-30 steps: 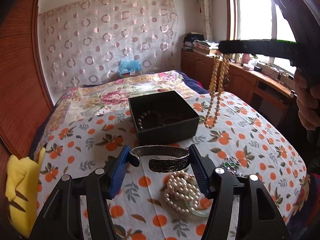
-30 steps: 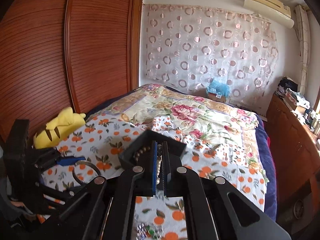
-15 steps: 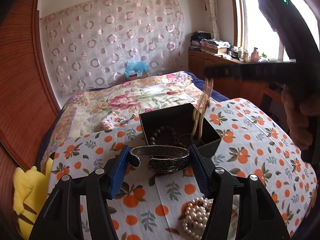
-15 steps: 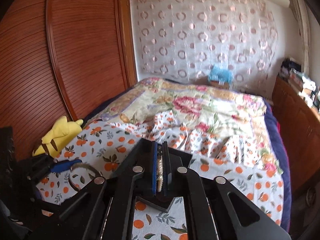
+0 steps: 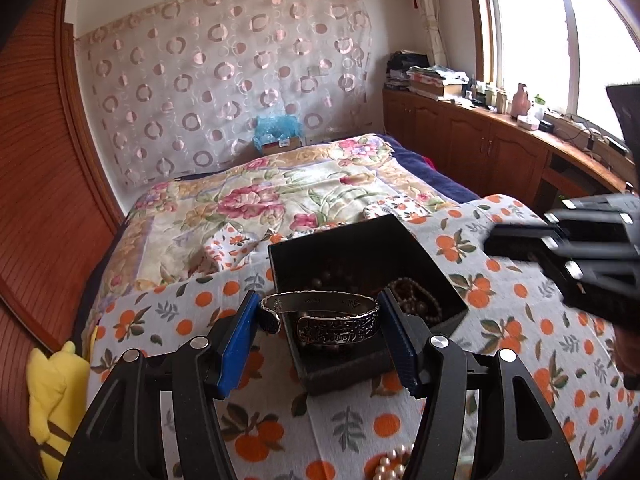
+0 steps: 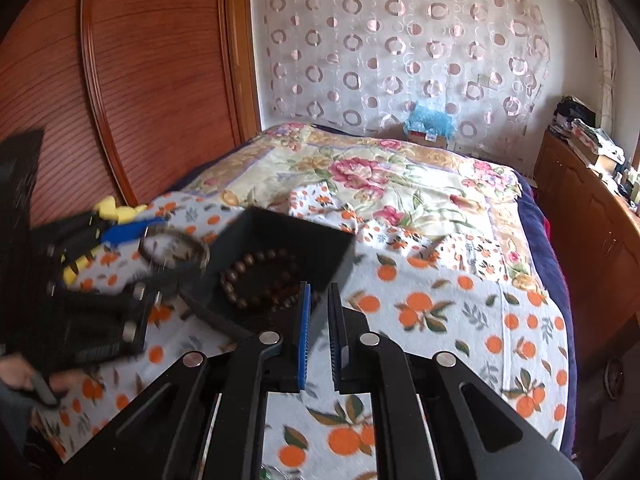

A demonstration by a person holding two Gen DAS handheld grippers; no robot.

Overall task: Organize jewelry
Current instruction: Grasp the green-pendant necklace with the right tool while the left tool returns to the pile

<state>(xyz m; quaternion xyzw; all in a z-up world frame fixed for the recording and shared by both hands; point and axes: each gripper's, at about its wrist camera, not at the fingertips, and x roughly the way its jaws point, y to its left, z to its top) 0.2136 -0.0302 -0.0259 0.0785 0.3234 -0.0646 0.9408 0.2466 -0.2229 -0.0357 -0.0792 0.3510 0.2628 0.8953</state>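
The left gripper [image 5: 320, 316] clamps an engraved silver cuff bracelet [image 5: 320, 312] between its blue pads, holding it over the near edge of the black jewelry box [image 5: 432, 264]. The right gripper [image 6: 318, 320] hangs at the box's other side, its jaws a narrow slit and parting, nothing between them. Brown bead strands [image 6: 256, 276] lie inside the box, which sits on the orange-print bedspread [image 6: 460, 320], pearls [image 5: 394, 466] nearby.

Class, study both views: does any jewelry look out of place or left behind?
Yes. A pearl strand lies loose on the orange-print cloth, outside the black box that holds the other beads. The silver bangle is in the left gripper, not boxed yet.
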